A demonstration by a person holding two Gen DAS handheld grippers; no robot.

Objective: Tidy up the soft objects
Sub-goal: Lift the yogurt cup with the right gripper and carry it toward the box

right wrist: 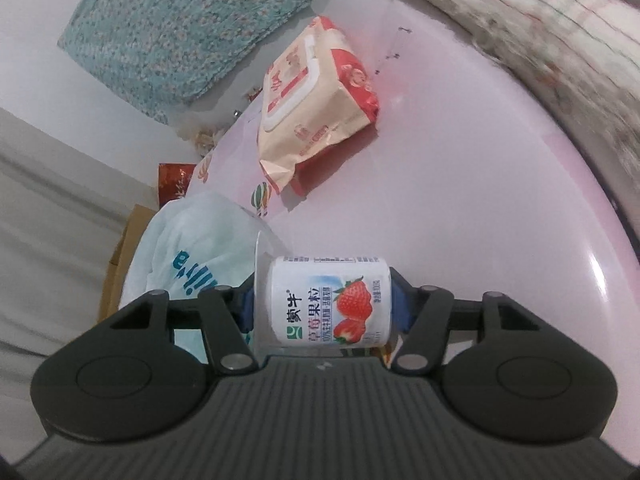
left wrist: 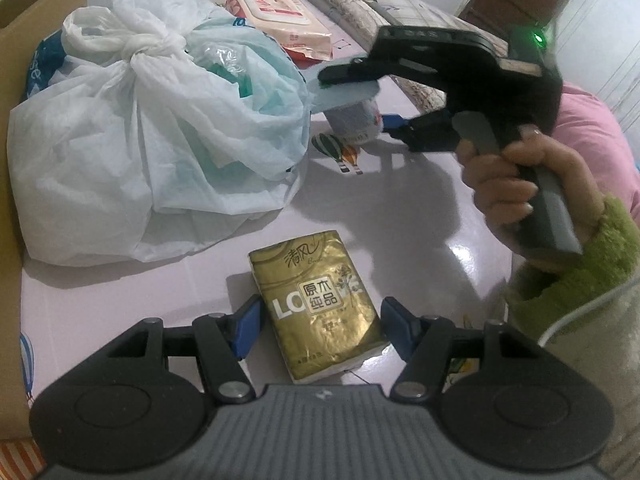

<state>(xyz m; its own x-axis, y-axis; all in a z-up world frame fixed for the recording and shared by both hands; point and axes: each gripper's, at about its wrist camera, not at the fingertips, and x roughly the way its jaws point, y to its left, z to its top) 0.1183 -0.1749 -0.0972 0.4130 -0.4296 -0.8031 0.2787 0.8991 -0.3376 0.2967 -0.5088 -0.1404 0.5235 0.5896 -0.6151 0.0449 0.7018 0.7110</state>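
The right gripper (right wrist: pixel 322 306) pinches a strawberry yogurt cup (right wrist: pixel 328 304), hiding its pads; the left gripper (left wrist: pixel 320 324) is spread around a gold tissue pack (left wrist: pixel 320 312), apart.

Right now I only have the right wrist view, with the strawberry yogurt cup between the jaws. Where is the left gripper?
Observer: The left gripper is over a gold foil-wrapped tissue pack that lies between its jaws on the pink table.
Operator: Is it gripping the pack?
Observer: I cannot tell. The blue pads sit right at its sides.
Operator: Is the white plastic bag open on top?
Observer: No, the white plastic bag is tied shut with a knot at its top.
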